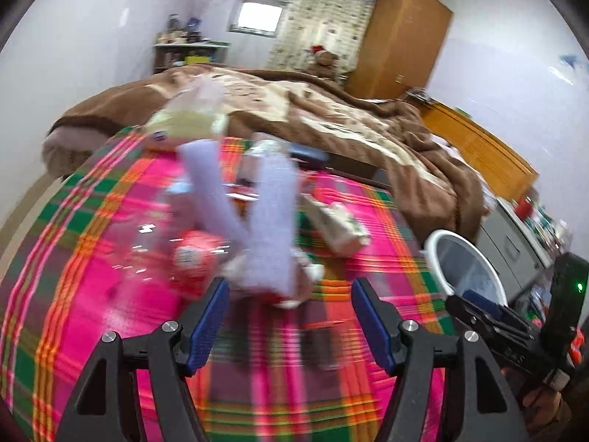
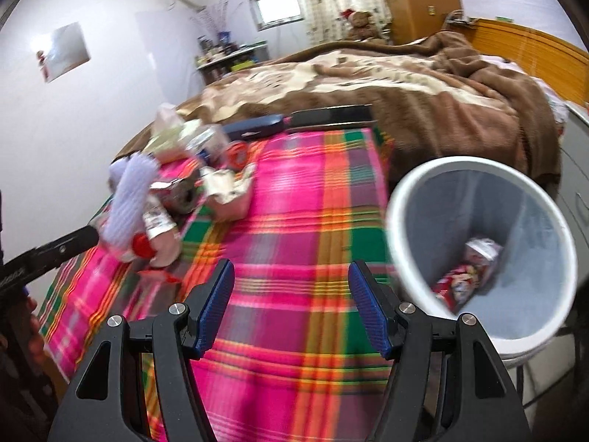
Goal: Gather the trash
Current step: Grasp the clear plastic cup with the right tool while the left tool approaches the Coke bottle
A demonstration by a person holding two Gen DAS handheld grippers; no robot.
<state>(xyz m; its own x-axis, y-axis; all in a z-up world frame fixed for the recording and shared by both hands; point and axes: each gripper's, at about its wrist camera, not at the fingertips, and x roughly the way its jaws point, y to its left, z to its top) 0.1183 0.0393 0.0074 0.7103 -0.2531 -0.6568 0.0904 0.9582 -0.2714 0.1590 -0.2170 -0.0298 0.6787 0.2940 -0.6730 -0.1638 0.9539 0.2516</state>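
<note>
A heap of trash lies on the pink plaid tablecloth [image 1: 92,276]: lavender foam netting [image 1: 265,221], a red wrapper [image 1: 191,254] and a crumpled carton [image 1: 338,228]. My left gripper [image 1: 291,313] is open just short of the heap; the foam's lower end reaches between its tips, untouched by the pads. In the right wrist view the foam netting [image 2: 129,195] and carton [image 2: 224,191] lie at the left. My right gripper [image 2: 291,294] is open over bare cloth with nothing between its fingers. Right of it is a white bin [image 2: 405,191] holding wrappers [image 2: 464,276].
A blue case [image 2: 254,129], a roll of tape [image 2: 237,154] and a clear plastic bag [image 1: 191,110] lie at the table's far edge. Behind is a bed with a brown blanket [image 2: 405,88]. A grey cabinet [image 1: 515,243] stands beyond the bin [image 1: 434,254].
</note>
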